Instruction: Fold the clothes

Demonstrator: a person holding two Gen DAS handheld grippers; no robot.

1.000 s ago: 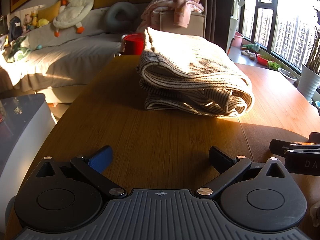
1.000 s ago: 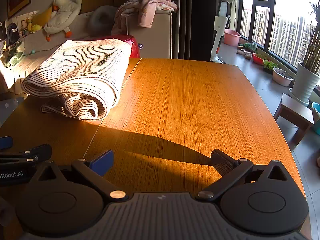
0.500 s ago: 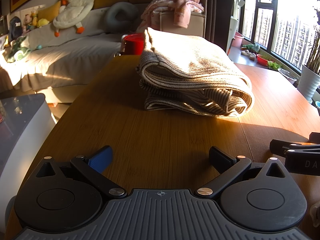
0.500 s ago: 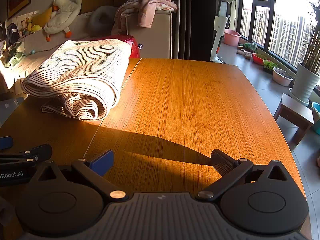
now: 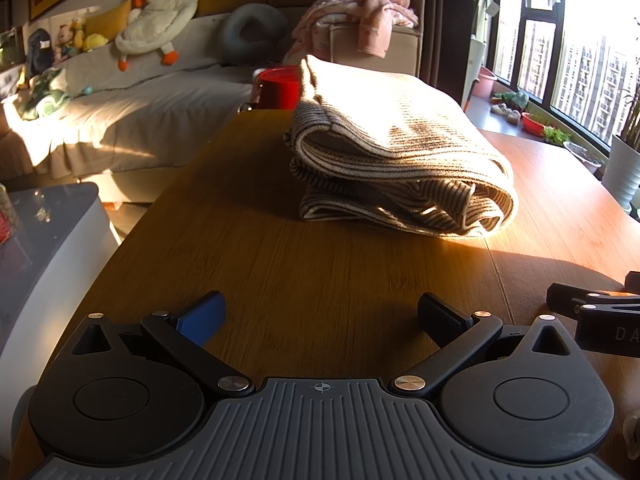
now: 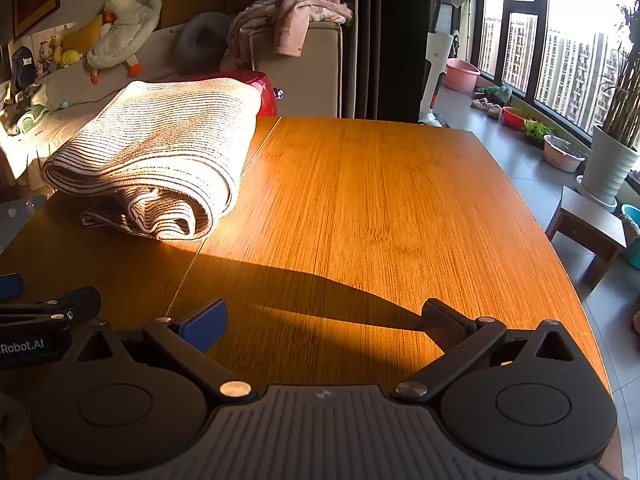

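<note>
Both the left gripper [image 5: 320, 312] and right gripper [image 6: 322, 316] rest spread wide and empty while the striped garment [image 5: 396, 160] sits folded mid-table [image 6: 380, 208], its loose, puffy front layers likely to slump apart if nudged.

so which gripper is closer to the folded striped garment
Left. The left gripper faces the folded striped garment nearly head-on; the right gripper sits off to its right. Neither touches it.
</note>
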